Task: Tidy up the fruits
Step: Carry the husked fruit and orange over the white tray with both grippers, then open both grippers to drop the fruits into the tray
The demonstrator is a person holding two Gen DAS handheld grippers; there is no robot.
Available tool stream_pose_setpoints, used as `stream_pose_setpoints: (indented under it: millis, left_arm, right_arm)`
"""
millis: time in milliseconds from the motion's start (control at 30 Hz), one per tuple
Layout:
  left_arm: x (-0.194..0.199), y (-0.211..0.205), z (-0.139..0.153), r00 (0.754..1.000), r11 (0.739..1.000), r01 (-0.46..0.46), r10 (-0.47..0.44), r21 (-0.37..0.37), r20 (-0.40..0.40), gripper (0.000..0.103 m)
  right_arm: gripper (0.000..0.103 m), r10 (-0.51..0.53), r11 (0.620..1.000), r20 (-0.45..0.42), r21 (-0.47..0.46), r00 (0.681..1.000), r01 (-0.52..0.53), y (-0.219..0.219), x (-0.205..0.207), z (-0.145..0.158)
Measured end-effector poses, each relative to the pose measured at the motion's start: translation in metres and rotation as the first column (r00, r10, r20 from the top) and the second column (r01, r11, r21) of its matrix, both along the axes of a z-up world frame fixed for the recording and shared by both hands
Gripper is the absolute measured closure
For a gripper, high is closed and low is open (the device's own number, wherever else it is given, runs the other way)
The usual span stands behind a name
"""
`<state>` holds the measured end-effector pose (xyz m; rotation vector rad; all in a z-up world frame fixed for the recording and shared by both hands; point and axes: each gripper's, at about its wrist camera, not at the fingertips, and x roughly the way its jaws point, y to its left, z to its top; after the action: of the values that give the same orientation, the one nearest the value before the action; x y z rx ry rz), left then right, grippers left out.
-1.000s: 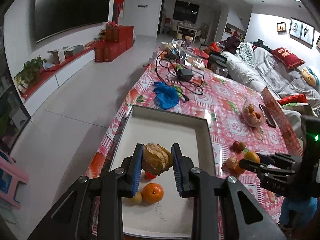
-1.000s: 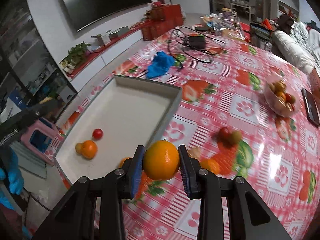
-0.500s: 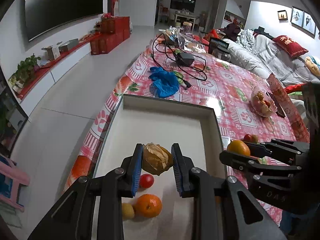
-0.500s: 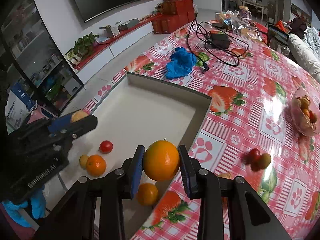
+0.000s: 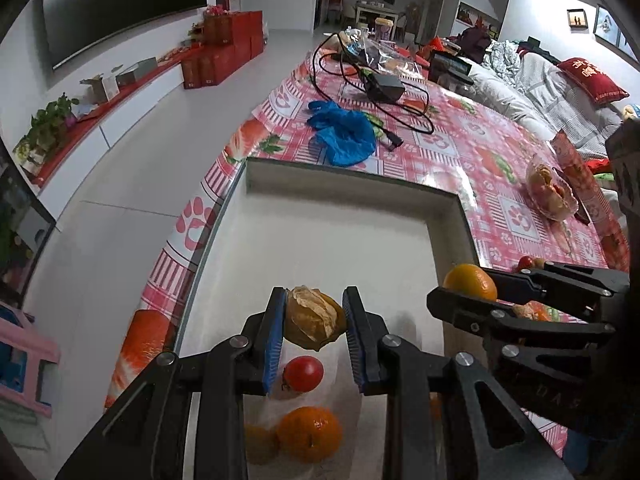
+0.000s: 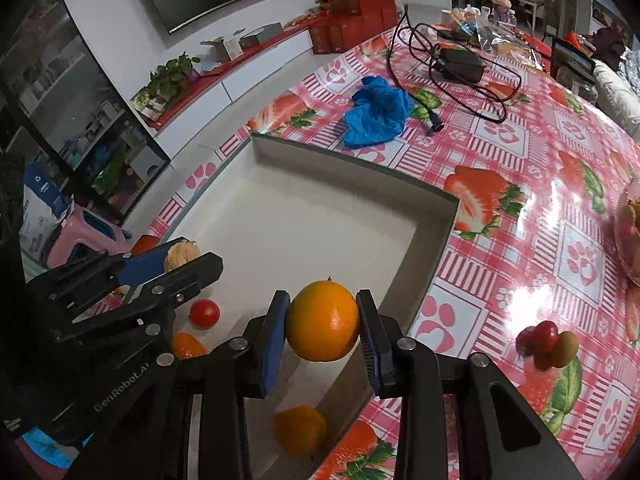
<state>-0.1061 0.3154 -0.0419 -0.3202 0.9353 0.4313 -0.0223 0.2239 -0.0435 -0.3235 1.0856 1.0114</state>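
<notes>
My left gripper [image 5: 315, 322] is shut on a tan, papery-skinned fruit [image 5: 314, 317] and holds it above the near end of a shallow white tray [image 5: 332, 236]. Below it in the tray lie a red tomato [image 5: 303, 373], an orange [image 5: 310, 434] and a small yellow fruit [image 5: 260, 444]. My right gripper [image 6: 323, 326] is shut on a large orange [image 6: 323, 326] above the tray's right wall; it shows in the left wrist view [image 5: 470, 283]. Another orange [image 6: 299, 430] lies in the tray under it.
Red and brown small fruits [image 6: 548, 342] lie on the strawberry tablecloth [image 6: 516, 184] right of the tray. A blue crumpled bag [image 5: 344, 136], a black adapter with cables [image 5: 384, 86] and a bowl of fruit [image 5: 550, 192] are farther off. The table's left edge drops to the floor.
Both grippers have moved forward and left over the tray, each still holding its fruit. The right gripper came from over the tablecloth to above the tray's right wall.
</notes>
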Motion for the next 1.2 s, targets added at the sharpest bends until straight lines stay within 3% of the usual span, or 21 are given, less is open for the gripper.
stream_pose_setpoints:
  millis: [367,467,633,767,833,1133,1167,1200]
  left_arm:
    - [0.001,-0.002,-0.006,1.000,1.000,0.007,-0.007,-0.001,-0.026,0.070]
    - [0.001,-0.005,-0.005,0.999,1.000,0.008,-0.007,0.011,-0.033,0.065]
    - [-0.004,-0.003,-0.004,0.999,1.000,-0.020,0.020,0.012,-0.031,0.039]
    - [-0.009,-0.005,0.001,0.999,0.999,-0.029,0.030,0.024,-0.029,0.033]
    - [-0.011,-0.007,0.004,0.999,0.999,-0.031,0.031,0.021,-0.023,0.028]
    - [-0.012,-0.027,0.020,1.000,0.999,-0.020,0.021,0.042,-0.016,0.024]
    - [-0.012,-0.030,0.023,1.000,0.999,-0.019,0.020,0.042,-0.015,0.024]
    - [-0.011,-0.032,0.025,1.000,0.998,-0.023,0.024,0.053,-0.016,0.024]
  right_arm:
    - [0.067,0.008,1.000,-0.024,-0.017,1.000,-0.008,0.002,-0.001,-0.007]
    - [0.067,0.007,1.000,-0.020,-0.016,1.000,-0.007,0.002,-0.003,-0.005]
    - [0.067,-0.014,1.000,-0.031,-0.008,0.999,0.014,-0.006,0.000,-0.002]
    - [0.047,-0.048,0.999,-0.014,-0.011,0.999,0.048,-0.016,0.004,0.003]
    - [0.047,-0.052,0.999,-0.015,-0.005,0.999,0.052,-0.021,0.005,0.006]
    - [0.047,-0.073,0.997,0.042,0.021,0.996,0.072,-0.044,0.000,0.025]
    - [0.045,-0.078,0.997,0.050,0.024,0.996,0.077,-0.048,-0.001,0.028]
    - [0.034,-0.086,0.996,0.060,0.025,0.995,0.084,-0.051,-0.001,0.031]
